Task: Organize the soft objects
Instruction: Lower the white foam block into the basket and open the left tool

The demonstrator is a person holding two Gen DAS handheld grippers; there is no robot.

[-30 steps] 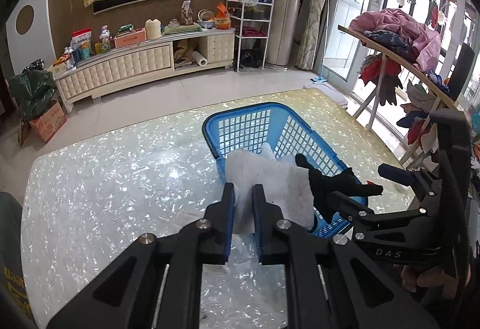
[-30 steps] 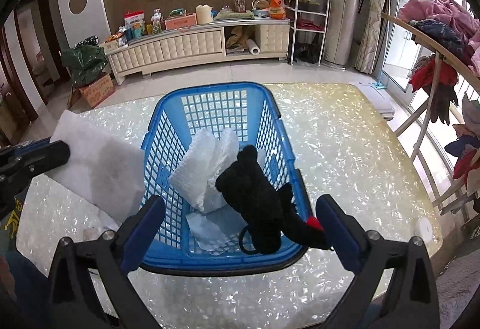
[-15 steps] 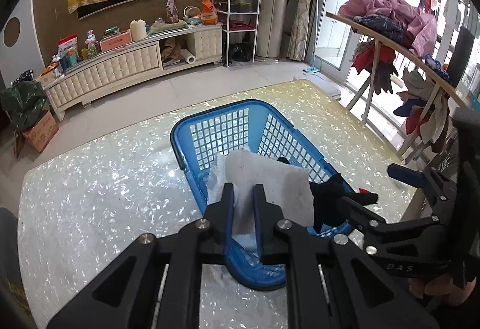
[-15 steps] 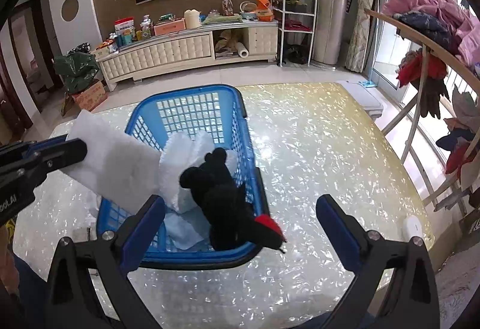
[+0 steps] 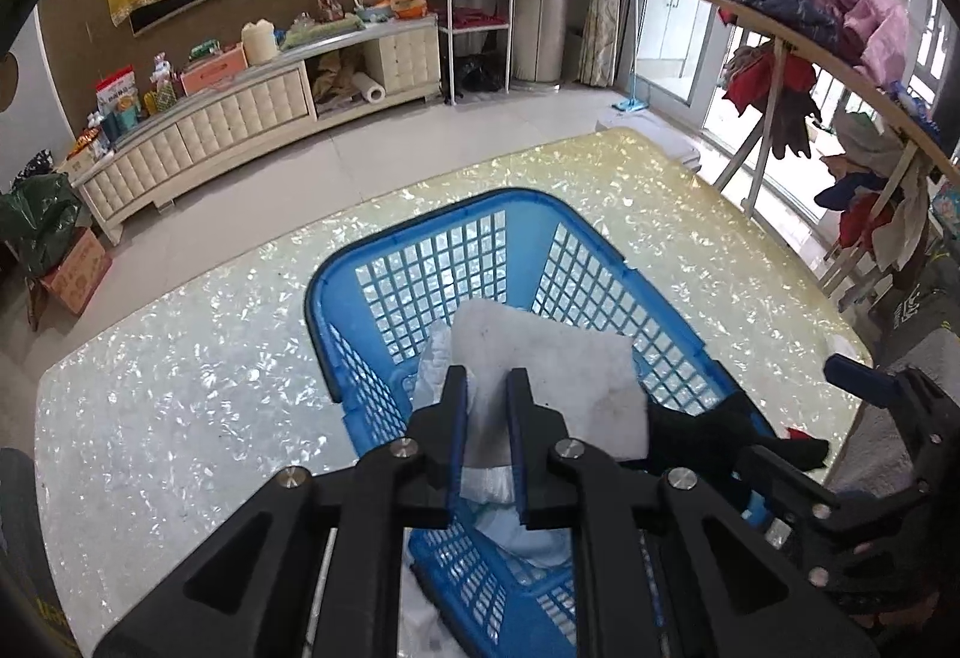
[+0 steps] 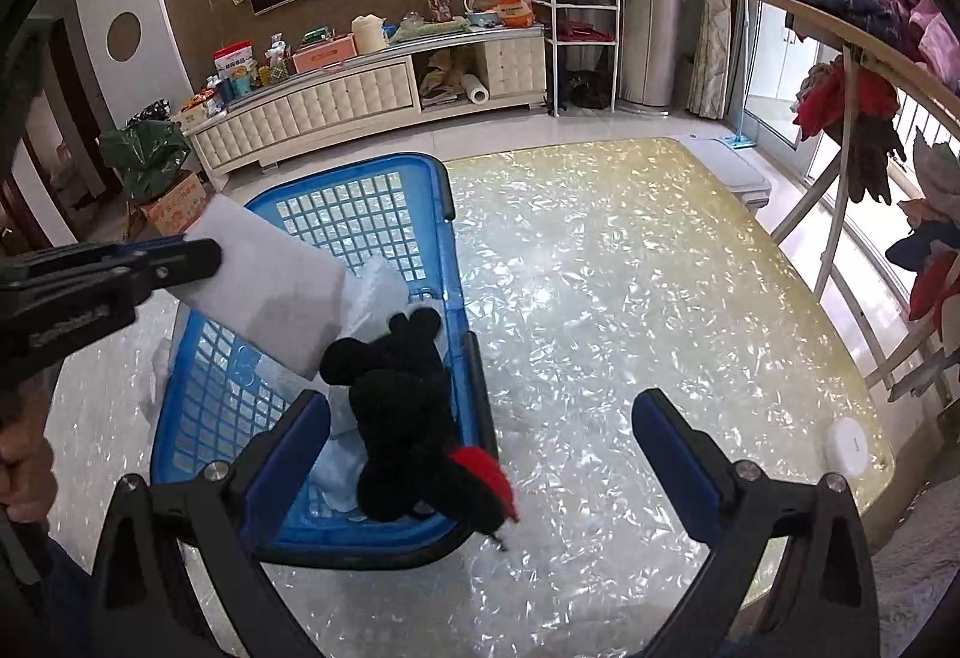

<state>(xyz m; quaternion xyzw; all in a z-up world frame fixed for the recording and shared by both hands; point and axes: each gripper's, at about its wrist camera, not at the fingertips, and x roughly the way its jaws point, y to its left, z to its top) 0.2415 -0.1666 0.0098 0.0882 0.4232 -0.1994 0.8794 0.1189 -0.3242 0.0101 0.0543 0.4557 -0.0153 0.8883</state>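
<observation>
From the left wrist camera, the left gripper [image 5: 486,406] has its two fingers drawn close together, clamped on the near edge of a flat white sponge pad [image 5: 546,376]. The pad hangs above the inside of a blue plastic basket [image 5: 420,268], which stands on a table [image 5: 180,388] with a shimmering shell-pattern top. Under the pad lie pale cloths [image 5: 432,364] in the basket. To the right a black plush toy [image 5: 696,430] with a red tip lies over the basket's near right rim, and past it the right gripper [image 5: 864,376] shows one blue-padded finger.

From the right wrist camera, the right gripper [image 6: 480,436] stands with its fingers spread wide and nothing between the pads; the black plush toy [image 6: 408,406] lies beyond them, draped over the near right corner of the blue basket [image 6: 354,184], its red tip hanging outside the rim. On the left the left gripper [image 6: 204,256] reaches in, pinching the white sponge pad [image 6: 270,286] over the basket's left half. A small white round object [image 6: 846,445] sits near the table's [image 6: 630,268] right edge.
</observation>
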